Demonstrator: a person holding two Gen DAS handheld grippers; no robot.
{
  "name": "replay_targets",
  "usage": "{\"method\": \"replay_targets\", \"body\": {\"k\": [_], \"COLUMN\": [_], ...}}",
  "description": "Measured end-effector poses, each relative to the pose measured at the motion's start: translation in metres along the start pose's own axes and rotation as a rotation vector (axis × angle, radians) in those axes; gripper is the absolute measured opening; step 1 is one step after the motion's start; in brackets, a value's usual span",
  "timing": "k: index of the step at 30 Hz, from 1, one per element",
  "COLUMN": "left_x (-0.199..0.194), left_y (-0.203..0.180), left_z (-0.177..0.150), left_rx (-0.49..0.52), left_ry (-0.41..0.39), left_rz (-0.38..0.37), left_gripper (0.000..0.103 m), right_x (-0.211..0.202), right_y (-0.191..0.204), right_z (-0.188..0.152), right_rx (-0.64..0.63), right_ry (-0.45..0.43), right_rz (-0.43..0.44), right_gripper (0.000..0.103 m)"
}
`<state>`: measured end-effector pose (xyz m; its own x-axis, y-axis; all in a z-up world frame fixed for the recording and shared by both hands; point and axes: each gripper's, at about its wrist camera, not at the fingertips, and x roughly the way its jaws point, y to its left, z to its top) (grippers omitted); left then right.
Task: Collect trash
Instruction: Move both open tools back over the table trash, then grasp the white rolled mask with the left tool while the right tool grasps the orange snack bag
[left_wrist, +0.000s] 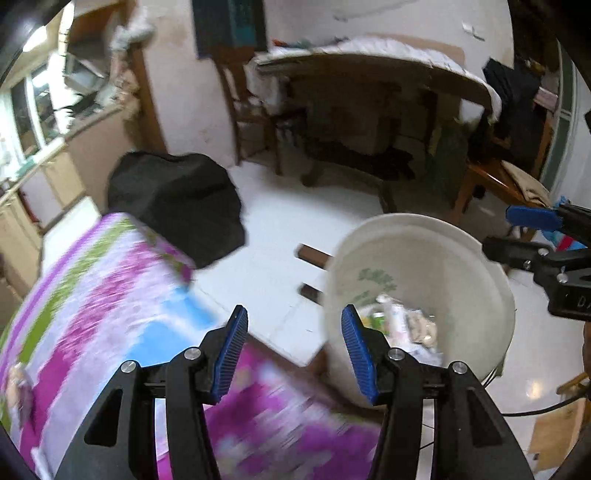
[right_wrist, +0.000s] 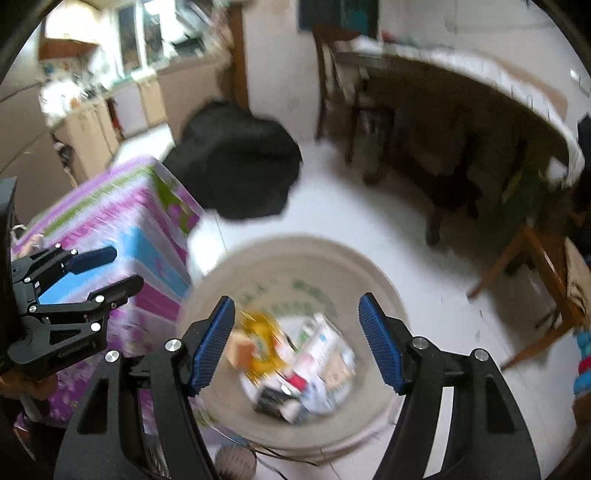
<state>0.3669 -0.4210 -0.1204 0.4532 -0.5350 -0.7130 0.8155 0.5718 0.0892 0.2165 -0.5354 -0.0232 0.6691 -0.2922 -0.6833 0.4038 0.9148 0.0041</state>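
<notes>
Right now both tools are empty: the left hand-held gripper has its blue ribbed fingers spread above the edge of the bench draped in a purple, green and blue flowered cloth, and the right hand-held gripper hangs spread directly over the wide cream plastic bucket. Below and between the right one's fingers lies the trash, a heap of crumpled wrappers and small cartons, at the bucket's bottom. Both views are smeared with motion, so I'd worry a hasty swing clips the bucket's rim and tips it onto the white tiled floor.
</notes>
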Motion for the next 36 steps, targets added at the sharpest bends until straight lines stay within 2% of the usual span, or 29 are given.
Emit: {"method": "replay_targets", "body": {"k": [2, 4, 8, 13, 15, 17, 19, 22, 29, 30, 32, 33, 36], "left_x": [-0.026, -0.051, -0.103, -0.157, -0.18, -0.191, -0.195, -0.193, -0.148, -0.144, -0.135, -0.132, -0.128], "left_y": [0.025, 0.054, 0.127, 0.209, 0.246, 0.272, 0.283, 0.284, 0.281, 0.281, 0.282, 0.283, 0.285], "left_z": [-0.017, -0.036, -0.091, -0.156, -0.183, -0.203, -0.214, -0.222, -0.213, -0.213, -0.213, -0.214, -0.217], "left_rx": [-0.033, -0.08, -0.213, -0.354, -0.441, -0.493, -0.498, -0.446, -0.449, -0.456, -0.472, -0.485, -0.519], "left_ry": [-0.031, -0.045, -0.017, 0.023, 0.024, 0.033, 0.041, 0.046, 0.078, 0.081, 0.08, 0.083, 0.071], "left_rz": [0.044, 0.084, 0.173, 0.284, 0.335, 0.335, 0.318, 0.291, 0.201, 0.192, 0.176, 0.173, 0.168], "left_gripper": [0.055, 0.056, 0.057, 0.059, 0.061, 0.061, 0.061, 0.061, 0.06, 0.06, 0.058, 0.054, 0.051], "right_x": [-0.009, -0.015, -0.019, -0.007, 0.005, 0.017, 0.028, 0.045, 0.082, 0.087, 0.095, 0.1, 0.111], "right_y": [0.022, 0.046, 0.091, 0.162, 0.192, 0.22, 0.249, 0.295, 0.396, 0.41, 0.429, 0.44, 0.458], "right_z": [-0.001, -0.001, 0.002, 0.008, 0.018, 0.028, 0.039, 0.056, 0.082, 0.085, 0.088, 0.091, 0.091], "right_rx": [-0.011, -0.004, -0.048, -0.172, -0.201, -0.218, -0.235, -0.273, -0.439, -0.464, -0.491, -0.507, -0.548], "right_ry": [-0.056, -0.096, -0.122, -0.096, -0.066, -0.036, -0.007, 0.041, 0.157, 0.174, 0.201, 0.208, 0.236], "right_rz": [0.027, 0.095, 0.198, 0.294, 0.344, 0.39, 0.43, 0.487, 0.593, 0.609, 0.633, 0.626, 0.607], "right_gripper": [0.06, 0.056, 0.053, 0.053, 0.053, 0.053, 0.053, 0.053, 0.055, 0.057, 0.07, 0.073, 0.075]}}
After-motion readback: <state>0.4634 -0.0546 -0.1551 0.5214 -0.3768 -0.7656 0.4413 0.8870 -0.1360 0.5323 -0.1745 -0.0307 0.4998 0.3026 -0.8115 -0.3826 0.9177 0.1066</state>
